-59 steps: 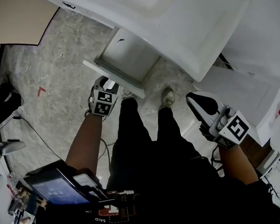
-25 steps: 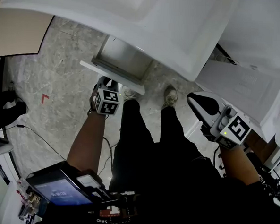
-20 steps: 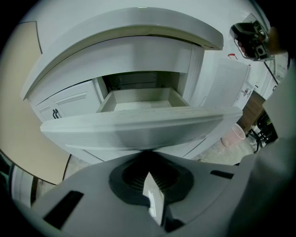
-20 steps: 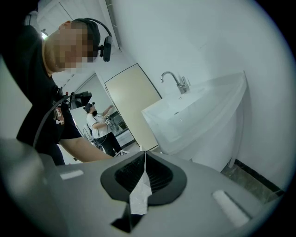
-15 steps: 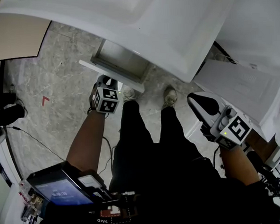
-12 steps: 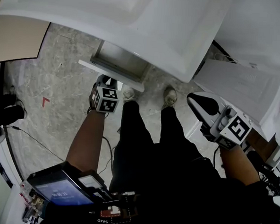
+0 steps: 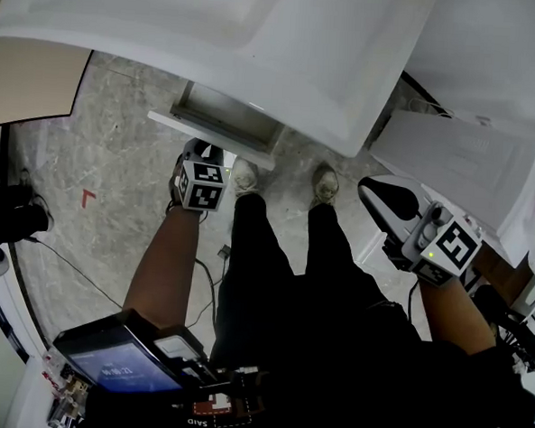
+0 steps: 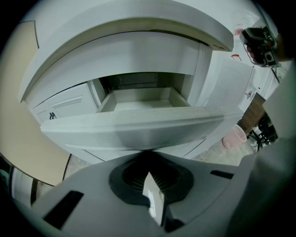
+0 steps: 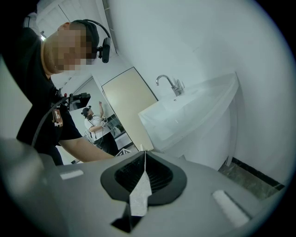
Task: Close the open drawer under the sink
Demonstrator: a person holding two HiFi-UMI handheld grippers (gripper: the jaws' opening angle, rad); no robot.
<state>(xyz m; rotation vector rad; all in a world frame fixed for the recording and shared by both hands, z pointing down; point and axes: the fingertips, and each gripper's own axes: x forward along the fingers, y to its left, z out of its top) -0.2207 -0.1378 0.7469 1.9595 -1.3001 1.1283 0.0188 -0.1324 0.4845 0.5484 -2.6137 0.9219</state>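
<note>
My left gripper: fingers pressed together, nothing pinched, tips against the lower edge of the drawer front. Drawer sits part-open under the sink. My right gripper: fingers pressed together too, empty, held off to my right, well apart from the drawer.

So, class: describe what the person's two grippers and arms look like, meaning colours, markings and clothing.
Left gripper and right gripper: grey shells, black ribbed pad recesses, each topped by a white cube with black square markers. Forearms bare; short black sleeves.
</note>
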